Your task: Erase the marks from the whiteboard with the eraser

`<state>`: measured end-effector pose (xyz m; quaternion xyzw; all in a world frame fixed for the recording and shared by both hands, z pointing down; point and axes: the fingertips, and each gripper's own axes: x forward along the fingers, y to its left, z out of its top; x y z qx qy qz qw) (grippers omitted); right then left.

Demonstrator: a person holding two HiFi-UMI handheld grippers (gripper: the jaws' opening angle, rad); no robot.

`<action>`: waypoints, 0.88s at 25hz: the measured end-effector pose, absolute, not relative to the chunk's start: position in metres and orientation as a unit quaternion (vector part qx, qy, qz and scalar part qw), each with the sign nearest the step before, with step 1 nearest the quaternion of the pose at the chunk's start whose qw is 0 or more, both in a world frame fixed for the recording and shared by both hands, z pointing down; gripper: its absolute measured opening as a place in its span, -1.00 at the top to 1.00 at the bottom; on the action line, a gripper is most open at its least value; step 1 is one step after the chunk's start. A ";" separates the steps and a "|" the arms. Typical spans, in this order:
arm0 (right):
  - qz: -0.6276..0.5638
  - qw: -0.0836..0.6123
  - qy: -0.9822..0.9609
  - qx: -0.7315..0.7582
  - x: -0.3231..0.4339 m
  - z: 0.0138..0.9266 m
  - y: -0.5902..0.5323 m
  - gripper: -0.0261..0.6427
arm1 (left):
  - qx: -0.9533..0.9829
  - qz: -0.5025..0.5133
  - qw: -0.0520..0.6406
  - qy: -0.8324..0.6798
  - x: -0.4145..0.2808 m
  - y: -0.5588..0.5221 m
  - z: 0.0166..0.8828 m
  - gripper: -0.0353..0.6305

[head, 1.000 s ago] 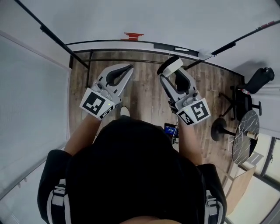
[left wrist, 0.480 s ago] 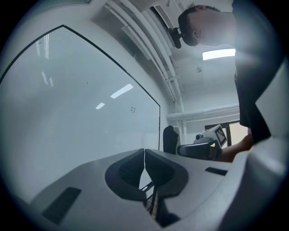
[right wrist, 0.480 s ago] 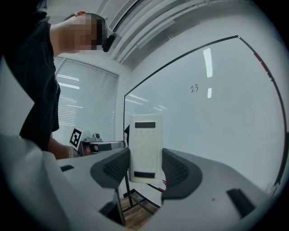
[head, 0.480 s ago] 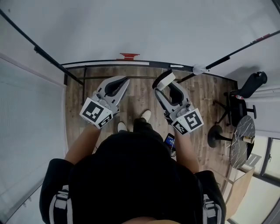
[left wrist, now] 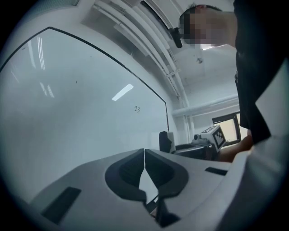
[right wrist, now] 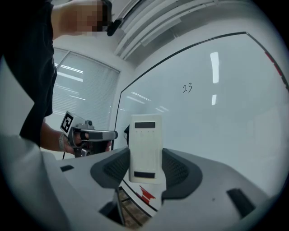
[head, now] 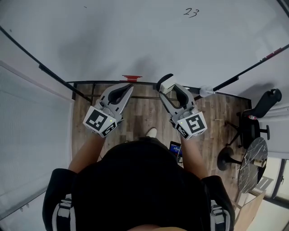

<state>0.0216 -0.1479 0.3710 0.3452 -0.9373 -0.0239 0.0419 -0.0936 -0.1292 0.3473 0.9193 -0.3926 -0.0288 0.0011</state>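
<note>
A large whiteboard fills the upper part of the head view, and a small handwritten mark "23" sits near its top. The same mark shows in the right gripper view and, faintly, the mark in the left gripper view. My right gripper is shut on a white eraser with a dark felt side, held upright just below the board's bottom edge. My left gripper is shut with nothing in it, level with the right one.
A black frame edges the board's bottom, with a red object on it. A diagonal black pole runs at the right. Wooden floor lies below, with a black chair and a round dark table at the right.
The view has tilted up, so more of the whiteboard and the mark "23" now show. Both grippers have lifted closer to the board's bottom edge, the eraser still held.
</note>
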 end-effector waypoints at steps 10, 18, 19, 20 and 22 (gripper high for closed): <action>-0.291 0.192 -0.854 0.386 0.057 0.255 -0.257 0.26 | 0.900 -0.010 -0.038 -0.434 -0.043 -0.227 0.284 0.87; -0.490 0.310 -0.720 0.382 0.017 0.170 -0.300 0.26 | 0.897 -0.021 -0.067 -0.436 -0.043 -0.266 0.246 0.87; -0.503 0.321 -0.706 0.383 0.011 0.162 -0.301 0.26 | 0.897 -0.022 -0.071 -0.435 -0.047 -0.270 0.241 0.87; -0.512 0.331 -0.693 0.384 0.004 0.155 -0.302 0.26 | 0.897 -0.024 -0.074 -0.434 -0.052 -0.273 0.235 0.87; -0.522 0.358 -0.670 0.386 -0.008 0.150 -0.307 0.26 | 0.899 -0.028 -0.081 -0.430 -0.061 -0.277 0.227 0.87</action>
